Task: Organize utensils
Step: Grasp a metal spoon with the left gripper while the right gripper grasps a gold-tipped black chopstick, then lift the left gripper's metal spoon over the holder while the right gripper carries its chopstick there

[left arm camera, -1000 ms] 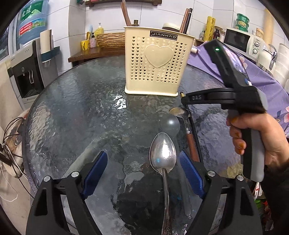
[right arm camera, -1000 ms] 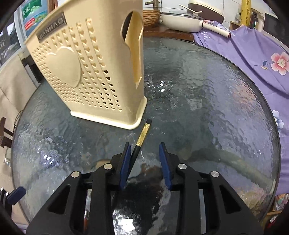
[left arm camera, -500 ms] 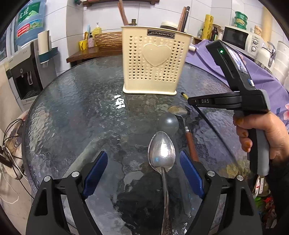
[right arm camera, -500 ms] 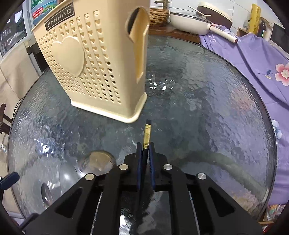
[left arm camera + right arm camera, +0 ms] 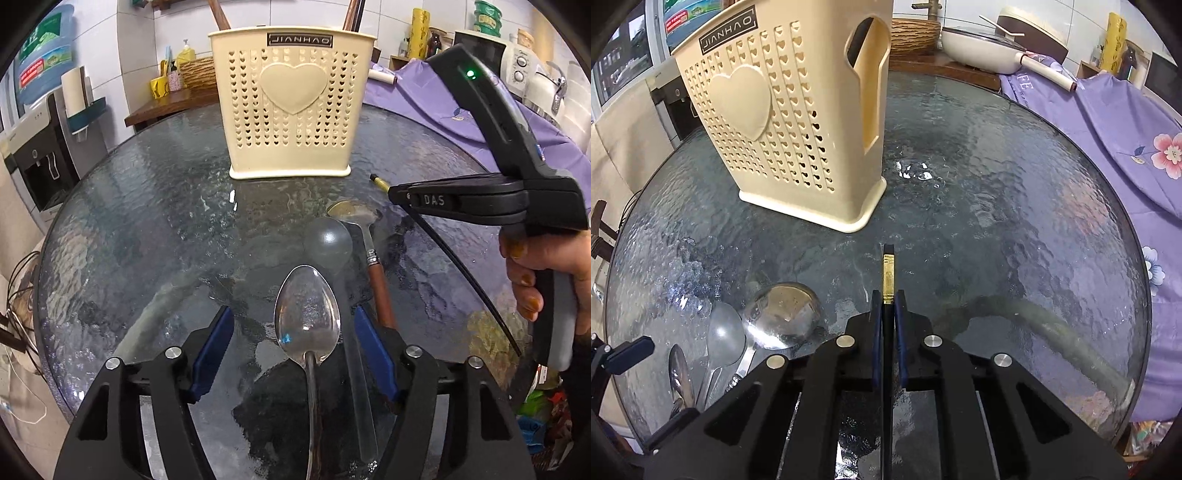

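Note:
A cream perforated utensil holder (image 5: 290, 107) stands upright at the back of the round glass table (image 5: 147, 221); it also shows in the right wrist view (image 5: 783, 122). My left gripper (image 5: 293, 354) is open, low over the table, its blue pads either side of a steel spoon (image 5: 306, 325). A grey translucent spoon (image 5: 328, 243) and a wooden-handled ladle (image 5: 360, 221) lie just beyond. My right gripper (image 5: 886, 306) is shut on a black chopstick with a gold tip (image 5: 888, 273), lifted off the table right of the holder; that gripper shows in the left wrist view (image 5: 399, 194).
Purple flowered cloth (image 5: 1115, 122) covers the table's right side. A white pan (image 5: 982, 55) and wicker basket (image 5: 912, 35) sit on a wooden shelf behind. A water dispenser (image 5: 33, 147) stands left of the table. Several utensils stick up from the holder.
My right gripper closed on the chopstick and lifted it, swinging its tip to point straight ahead. My left gripper stayed open around the steel spoon and lowered slightly.

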### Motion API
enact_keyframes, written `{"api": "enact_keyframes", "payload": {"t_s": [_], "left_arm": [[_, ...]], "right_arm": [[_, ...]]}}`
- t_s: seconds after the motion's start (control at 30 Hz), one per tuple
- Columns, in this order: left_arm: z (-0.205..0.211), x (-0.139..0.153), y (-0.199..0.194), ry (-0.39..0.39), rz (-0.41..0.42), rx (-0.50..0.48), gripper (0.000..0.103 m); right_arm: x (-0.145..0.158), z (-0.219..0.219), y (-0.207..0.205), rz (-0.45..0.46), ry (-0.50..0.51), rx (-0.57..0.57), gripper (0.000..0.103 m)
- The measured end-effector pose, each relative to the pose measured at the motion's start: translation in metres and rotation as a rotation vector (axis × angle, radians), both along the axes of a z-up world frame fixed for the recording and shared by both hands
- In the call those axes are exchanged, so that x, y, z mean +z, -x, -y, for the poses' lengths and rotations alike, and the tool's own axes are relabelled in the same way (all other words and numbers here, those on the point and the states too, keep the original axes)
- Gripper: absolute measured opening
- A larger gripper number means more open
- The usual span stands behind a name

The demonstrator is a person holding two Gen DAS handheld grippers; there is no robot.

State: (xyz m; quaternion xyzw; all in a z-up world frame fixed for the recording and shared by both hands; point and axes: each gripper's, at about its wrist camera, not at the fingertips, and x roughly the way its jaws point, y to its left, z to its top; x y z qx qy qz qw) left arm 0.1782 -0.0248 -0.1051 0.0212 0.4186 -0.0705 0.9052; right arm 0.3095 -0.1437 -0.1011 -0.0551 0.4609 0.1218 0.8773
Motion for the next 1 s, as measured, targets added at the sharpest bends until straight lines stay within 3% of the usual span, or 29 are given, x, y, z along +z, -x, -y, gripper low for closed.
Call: {"api": "enact_keyframes", "payload": {"t_s": [0.47,0.8,1.0], "left_arm": [[0.004,0.0,-0.004,0.04,-0.009,0.0,0.037],[-0.003,0.012,-0.004,0.064,0.019,0.0,0.037],[-0.012,0.046,-0.002,0.11,0.095,-0.015,0.036]], "right_arm": [[0.0,-0.002,0.001,0.002,0.001,-0.002,0.008],[0.004,0.011,-0.011,-0.018,-0.079,-0.007,0.008],[0.024,0.017,-0.007,0.033,-0.132,-0.002,0.008]]}}
